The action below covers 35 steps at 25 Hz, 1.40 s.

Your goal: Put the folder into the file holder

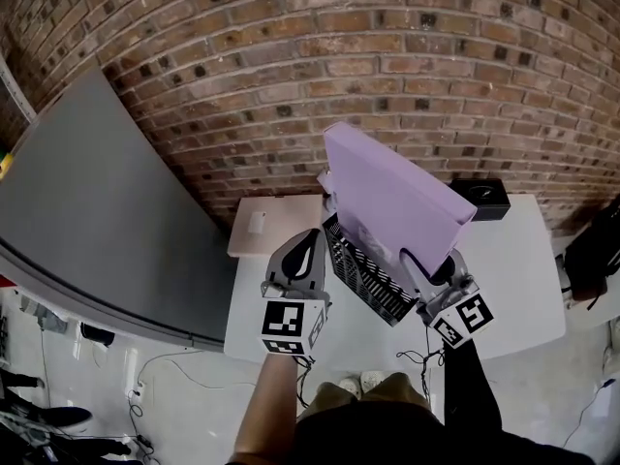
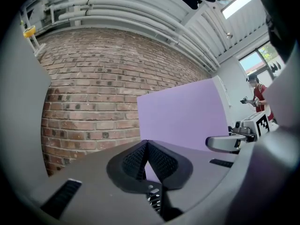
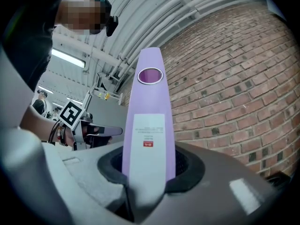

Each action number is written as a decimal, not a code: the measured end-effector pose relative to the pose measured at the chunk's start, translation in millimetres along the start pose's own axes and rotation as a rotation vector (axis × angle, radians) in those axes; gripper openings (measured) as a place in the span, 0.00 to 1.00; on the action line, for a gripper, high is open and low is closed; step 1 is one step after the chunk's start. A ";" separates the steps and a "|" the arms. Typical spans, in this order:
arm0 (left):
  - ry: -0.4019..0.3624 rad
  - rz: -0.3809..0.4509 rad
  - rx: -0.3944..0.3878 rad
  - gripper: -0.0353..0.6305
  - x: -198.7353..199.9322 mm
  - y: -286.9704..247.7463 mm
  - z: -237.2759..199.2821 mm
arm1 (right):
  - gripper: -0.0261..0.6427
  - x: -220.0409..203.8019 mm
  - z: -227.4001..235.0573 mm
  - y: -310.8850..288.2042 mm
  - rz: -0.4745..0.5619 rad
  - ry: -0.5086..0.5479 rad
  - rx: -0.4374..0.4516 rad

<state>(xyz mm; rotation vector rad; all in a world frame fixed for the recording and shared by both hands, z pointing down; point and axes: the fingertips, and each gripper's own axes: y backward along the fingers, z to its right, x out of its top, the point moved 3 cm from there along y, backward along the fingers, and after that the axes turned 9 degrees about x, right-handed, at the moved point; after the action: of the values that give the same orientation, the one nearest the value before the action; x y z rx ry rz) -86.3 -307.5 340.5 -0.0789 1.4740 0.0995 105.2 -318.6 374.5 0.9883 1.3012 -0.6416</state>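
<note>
Right tongs clamp the purple folder by its narrow spine, label side facing the tongs. Gripping the spine keeps the covers together, so the folder stays one stiff slab and doesn't flap.

The folder hangs tilted above the black mesh file holder, with its lower edge over the open top and its high end leaning toward the brick wall. I judge the slant is meant to lead one corner into a slot first. From here I cannot tell whether that edge is already inside.

Left tongs are closed with nothing between them and sit just beside the holder's left side, probably to steady it if the folder drags.

The holder stands on the white desk. The folder is not yet seated.
</note>
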 end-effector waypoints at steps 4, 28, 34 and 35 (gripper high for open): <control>-0.021 0.002 0.024 0.06 -6.5 -2.1 5.2 | 0.26 -10.3 3.5 3.4 0.021 -0.014 0.005; -0.006 -0.086 -0.007 0.06 -51.7 -18.2 12.7 | 0.26 -61.2 11.8 13.0 -0.009 -0.066 -0.080; -0.008 -0.092 -0.014 0.06 -53.9 -16.8 12.5 | 0.26 -70.6 10.5 14.4 -0.013 -0.077 -0.099; -0.009 -0.096 -0.016 0.06 -55.6 -16.0 13.0 | 0.26 -72.3 10.3 15.3 -0.014 -0.072 -0.107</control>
<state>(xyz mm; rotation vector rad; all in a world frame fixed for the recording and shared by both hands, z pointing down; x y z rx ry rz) -76.8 -322.9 397.0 -0.1625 1.4579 0.0337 109.4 -330.2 448.1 0.8622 1.2664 -0.6069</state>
